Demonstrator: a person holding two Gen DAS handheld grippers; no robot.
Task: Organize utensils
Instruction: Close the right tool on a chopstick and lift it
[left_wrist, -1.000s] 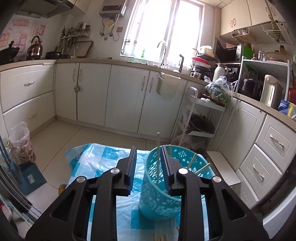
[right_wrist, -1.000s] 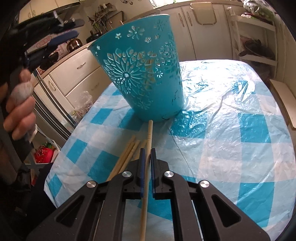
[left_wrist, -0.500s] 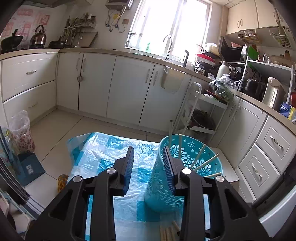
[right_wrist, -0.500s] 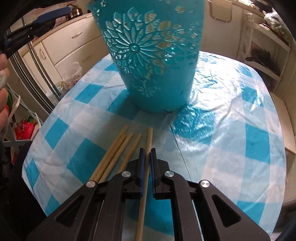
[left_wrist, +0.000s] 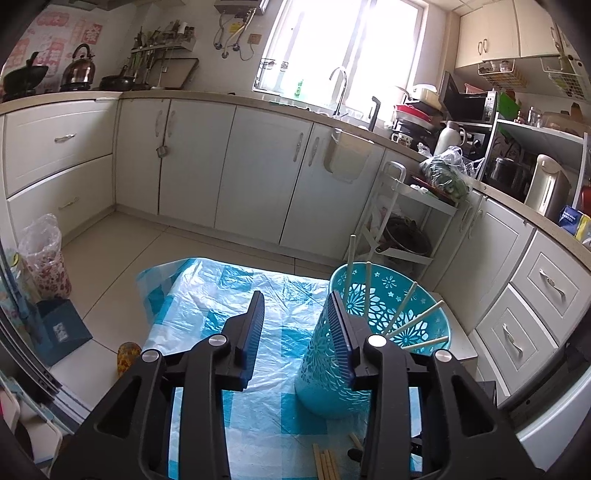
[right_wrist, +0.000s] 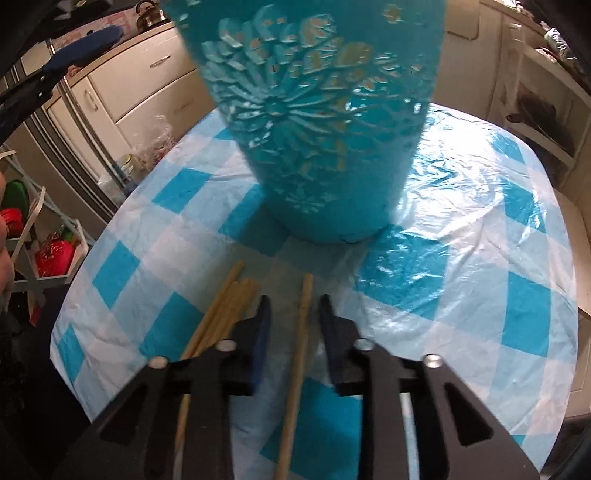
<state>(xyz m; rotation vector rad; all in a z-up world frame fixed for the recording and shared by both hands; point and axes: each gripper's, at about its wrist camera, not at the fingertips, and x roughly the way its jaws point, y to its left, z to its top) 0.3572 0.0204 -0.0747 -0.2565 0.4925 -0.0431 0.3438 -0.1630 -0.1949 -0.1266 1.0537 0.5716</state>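
Right wrist view: the right gripper (right_wrist: 291, 308) has just been opening, jaws apart astride one chopstick (right_wrist: 295, 354) lying on the tabletop (right_wrist: 480, 258) before the basket (right_wrist: 317, 122), lined up for grasping. Left gripper (left_wrist: 295, 317), also widening, holds nothing beside the basket's rim.

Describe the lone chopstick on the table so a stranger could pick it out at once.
Find the teal basket on the checked tablecloth. In front of it lie wooden chopsticks: a bundle and the lone chopstick apart from it, between the open jaws of the right gripper.
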